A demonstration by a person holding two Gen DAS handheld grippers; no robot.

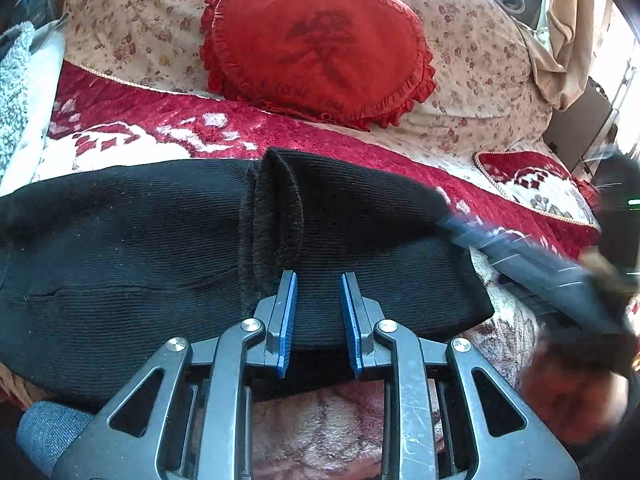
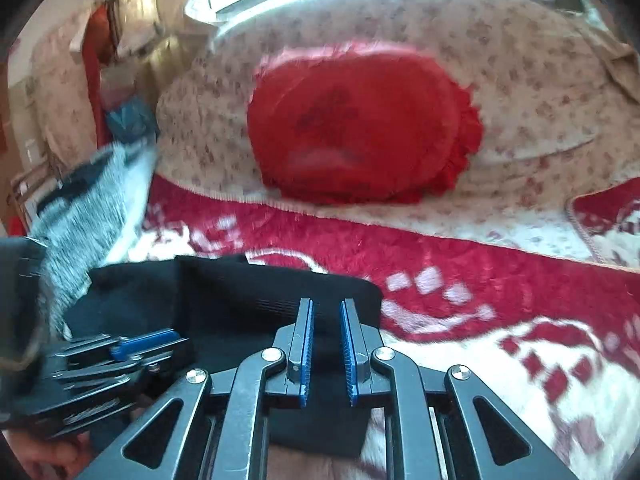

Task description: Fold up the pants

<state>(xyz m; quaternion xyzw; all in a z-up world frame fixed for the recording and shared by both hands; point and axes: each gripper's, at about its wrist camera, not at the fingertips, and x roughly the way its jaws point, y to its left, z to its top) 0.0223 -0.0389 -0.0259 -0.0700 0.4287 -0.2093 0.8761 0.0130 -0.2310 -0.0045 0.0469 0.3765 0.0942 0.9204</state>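
Left gripper (image 1: 318,280): jaws narrow, blue pads clamped on the near edge of the black pants (image 1: 160,240), ribbed cloth bunched between them. Right gripper (image 2: 327,307): jaws narrow too, pinching the pants' right end, a fold of black cloth hanging down between the pads. In the right wrist view the left gripper shows low at the left, lying on the same cloth; in the left wrist view the right one is a blurred streak at the right edge. Pants lie across the red-and-white patterned blanket (image 1: 360,152), folded over, with a fuzzy inner cuff turned up near the middle. Beyond: red heart-shaped frilled cushion (image 1: 320,44) leaning on a floral quilt (image 1: 480,60). Grey fleece (image 2: 88,208) at far left.
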